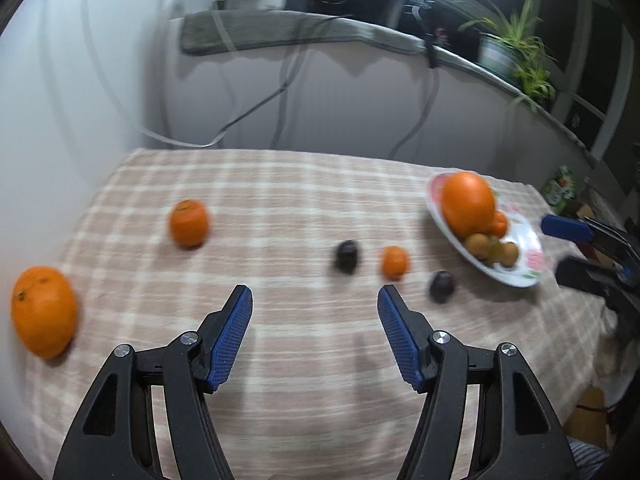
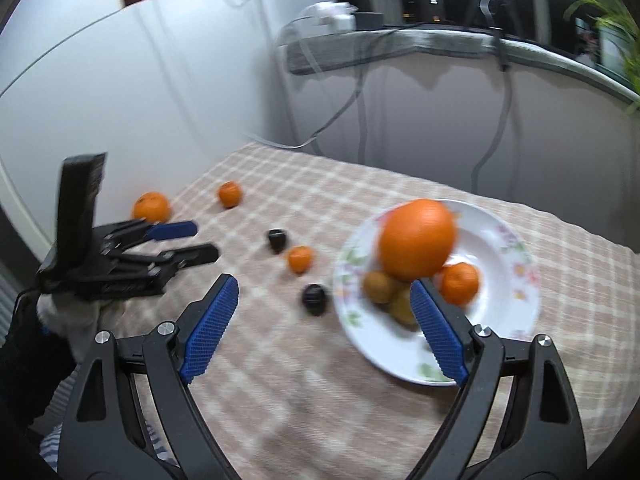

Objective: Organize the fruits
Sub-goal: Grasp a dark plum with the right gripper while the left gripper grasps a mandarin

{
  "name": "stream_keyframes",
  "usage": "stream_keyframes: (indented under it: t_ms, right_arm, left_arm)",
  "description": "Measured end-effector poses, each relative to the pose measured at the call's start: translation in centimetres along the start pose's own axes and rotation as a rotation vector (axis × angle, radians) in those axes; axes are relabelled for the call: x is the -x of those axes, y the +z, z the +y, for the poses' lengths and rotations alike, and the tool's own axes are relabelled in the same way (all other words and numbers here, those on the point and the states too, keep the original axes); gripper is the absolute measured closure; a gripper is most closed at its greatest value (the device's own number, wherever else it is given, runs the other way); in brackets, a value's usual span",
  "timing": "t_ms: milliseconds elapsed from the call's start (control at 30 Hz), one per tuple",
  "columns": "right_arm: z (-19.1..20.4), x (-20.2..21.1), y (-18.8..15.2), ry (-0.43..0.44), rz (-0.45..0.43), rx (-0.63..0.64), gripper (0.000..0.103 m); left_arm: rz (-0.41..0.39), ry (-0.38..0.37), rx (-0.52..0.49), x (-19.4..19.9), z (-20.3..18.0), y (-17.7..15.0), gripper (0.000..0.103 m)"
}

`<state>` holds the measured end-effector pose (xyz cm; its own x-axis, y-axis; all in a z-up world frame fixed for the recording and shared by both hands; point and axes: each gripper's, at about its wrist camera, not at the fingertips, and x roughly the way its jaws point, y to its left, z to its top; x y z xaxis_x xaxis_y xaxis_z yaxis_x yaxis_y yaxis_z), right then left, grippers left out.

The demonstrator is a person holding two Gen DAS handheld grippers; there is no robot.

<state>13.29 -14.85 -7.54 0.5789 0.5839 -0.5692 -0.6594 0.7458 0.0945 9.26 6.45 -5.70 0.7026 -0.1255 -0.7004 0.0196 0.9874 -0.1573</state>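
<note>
A white flowered plate [image 2: 508, 292] [image 1: 524, 236] holds a big orange [image 2: 416, 238] [image 1: 468, 204], a mandarin [image 2: 460, 283] and small brown fruits [image 2: 378, 286]. Loose on the checked cloth lie two oranges [image 1: 43, 311] [image 1: 189, 223], a small mandarin [image 1: 395, 262] [image 2: 300, 259] and two dark plums [image 1: 347, 255] [image 1: 441, 286]. My left gripper [image 1: 315, 300] is open and empty above the cloth, short of the plums. My right gripper [image 2: 324, 292] is open and empty at the plate's near left rim.
The table [image 1: 280, 184] stands against a white wall with hanging cables [image 1: 280, 92]. A shelf [image 1: 300, 32] holds chargers and a potted plant [image 1: 508, 48]. The table's right edge drops off near the plate. The left gripper shows in the right wrist view [image 2: 188, 242].
</note>
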Motion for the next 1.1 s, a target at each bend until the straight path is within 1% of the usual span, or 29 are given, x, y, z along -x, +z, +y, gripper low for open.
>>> stream_keyframes:
  t_ms: [133, 233, 300, 400, 500, 633, 700, 800, 933, 1000, 1100]
  right_arm:
    - [2.5, -1.5, 0.1, 0.02, 0.022, 0.075, 0.013]
    - [4.1, -3.0, 0.6, 0.03, 0.039, 0.129, 0.013]
    - [4.8, -4.0, 0.9, 0.029, 0.048, 0.152, 0.014]
    - [5.4, -5.8, 1.6, 0.043, 0.076, 0.164, 0.022]
    - [5.8, -7.6, 2.0, 0.05, 0.1, 0.167, 0.026]
    - [6.3, -10.2, 2.4, 0.038, 0.137, 0.187, 0.037]
    - [6.4, -11.3, 2.7, 0.026, 0.154, 0.192, 0.04]
    - [6.3, -12.7, 3.2, 0.015, 0.175, 0.193, 0.042]
    - [6.1, -14.3, 3.6, -0.002, 0.209, 0.19, 0.049]
    - [5.8, -14.9, 3.7, -0.013, 0.225, 0.182, 0.051]
    - [5.7, -15.5, 3.6, -0.011, 0.239, 0.18, 0.057]
  left_arm:
    - [-0.007, 0.032, 0.03, -0.4, 2.2, 0.2, 0.038]
    - [-0.011, 0.041, 0.064, -0.9, 3.7, 0.5, 0.039]
    - [-0.011, 0.038, 0.087, -1.3, 4.5, 0.8, 0.042]
    - [-0.013, 0.028, 0.122, -1.9, 5.7, 1.3, 0.048]
    - [-0.012, 0.041, 0.161, -2.9, 6.8, 1.8, 0.051]
    - [-0.005, 0.058, 0.187, -4.2, 7.9, 2.4, 0.053]
    - [-0.002, 0.068, 0.194, -4.8, 8.3, 2.7, 0.056]
    - [0.009, 0.077, 0.205, -5.7, 8.8, 3.0, 0.056]
    - [0.03, 0.072, 0.211, -6.7, 9.0, 3.2, 0.058]
    - [0.033, 0.068, 0.215, -6.8, 9.1, 3.3, 0.06]
    - [0.036, 0.063, 0.22, -7.0, 9.3, 3.5, 0.062]
